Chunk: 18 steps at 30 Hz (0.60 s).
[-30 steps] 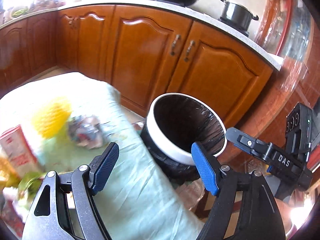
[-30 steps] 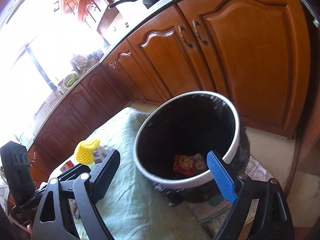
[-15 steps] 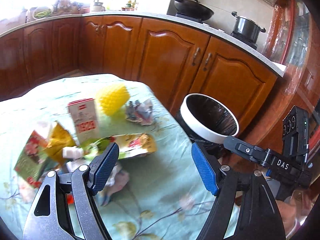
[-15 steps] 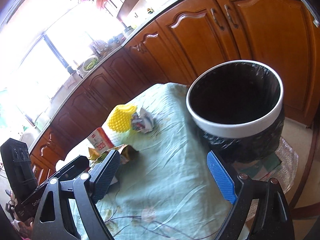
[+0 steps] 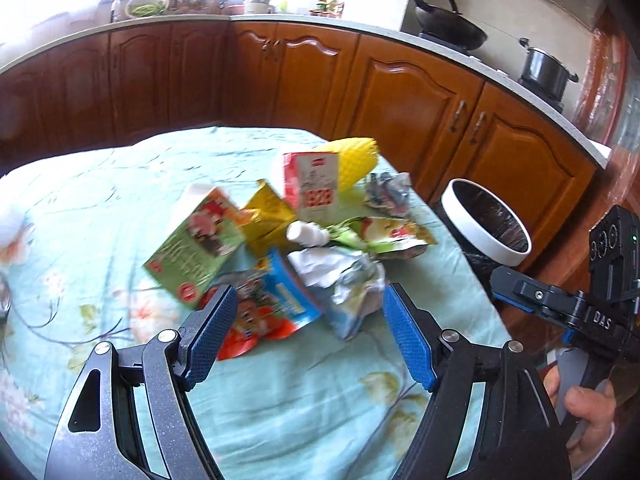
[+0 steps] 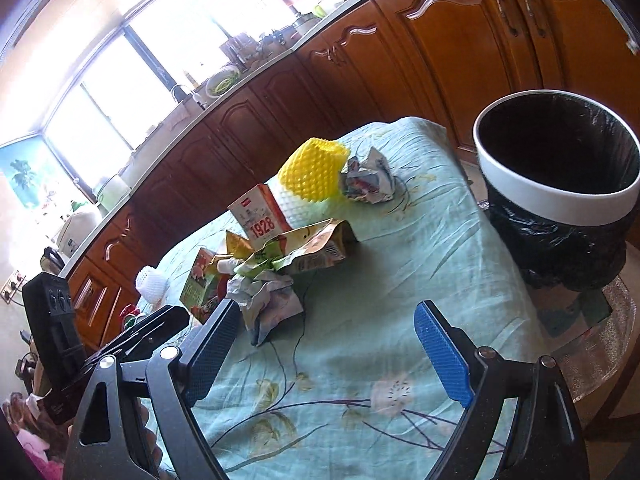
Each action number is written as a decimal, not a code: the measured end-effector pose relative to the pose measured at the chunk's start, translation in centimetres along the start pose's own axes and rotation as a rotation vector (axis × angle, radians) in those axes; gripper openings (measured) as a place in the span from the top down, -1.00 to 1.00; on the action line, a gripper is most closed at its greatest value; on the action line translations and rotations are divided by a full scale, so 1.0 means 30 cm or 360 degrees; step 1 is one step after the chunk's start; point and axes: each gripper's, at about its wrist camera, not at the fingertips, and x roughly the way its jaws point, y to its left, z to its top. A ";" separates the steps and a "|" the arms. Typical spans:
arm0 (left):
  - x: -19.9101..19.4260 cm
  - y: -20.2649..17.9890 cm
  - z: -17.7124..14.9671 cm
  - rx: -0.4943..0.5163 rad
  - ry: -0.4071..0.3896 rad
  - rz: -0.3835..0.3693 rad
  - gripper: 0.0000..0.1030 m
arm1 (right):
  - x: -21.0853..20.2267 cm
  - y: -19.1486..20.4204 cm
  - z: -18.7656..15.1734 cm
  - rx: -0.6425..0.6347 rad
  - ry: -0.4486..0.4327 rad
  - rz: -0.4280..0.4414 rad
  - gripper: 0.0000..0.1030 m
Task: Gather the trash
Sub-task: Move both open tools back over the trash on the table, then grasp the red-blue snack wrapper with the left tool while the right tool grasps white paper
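Litter covers the middle of the cloth-draped counter (image 5: 120,208) in a home kitchen, and none of it is in either gripper. The left gripper (image 5: 308,336) hangs over the near edge of the heap with its jaws wide and empty, a crumpled silver wrapper (image 5: 340,276) and a blue-and-orange snack packet (image 5: 276,304) lying just beyond them. Behind these sit a green carton (image 5: 196,248), a gold foil bag (image 5: 266,220), a small white bottle (image 5: 306,233), a red-and-white "1928" carton (image 5: 312,184), a yellow foam fruit sleeve (image 5: 356,160) and a ball of printed paper (image 5: 386,196). The right gripper (image 6: 324,352) also stands with jaws wide apart and holds nothing, above bare cloth between the heap and the bin. The bin (image 6: 560,204), white-rimmed and lined with a black bag, stands just off the counter's far right edge. Its inside shows only dark from both views, so what it already holds cannot be told. Judged from the pile, most of the collecting is still to come: each piece has yet to be gripped, carried across and dropped in.
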 end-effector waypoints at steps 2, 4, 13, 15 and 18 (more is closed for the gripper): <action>0.009 0.038 -0.008 -0.0053 0.0029 0.0021 -0.49 | 0.023 0.030 -0.009 -0.0032 0.0025 0.0016 -0.75; 0.022 0.075 -0.019 -0.0110 0.0057 0.0035 -0.48 | 0.045 0.058 -0.015 -0.0072 0.0046 0.0032 -0.74; 0.098 0.164 -0.029 -0.0257 0.0167 0.0002 -0.37 | 0.186 0.112 -0.013 -0.0120 0.0172 0.0112 -0.42; 0.120 0.170 -0.025 -0.0263 0.0180 0.0006 -0.29 | 0.229 0.110 -0.012 -0.0108 0.0212 0.0119 -0.37; 0.154 0.179 -0.021 -0.0282 0.0216 -0.0025 0.14 | 0.287 0.112 -0.010 -0.0097 0.0268 0.0139 -0.30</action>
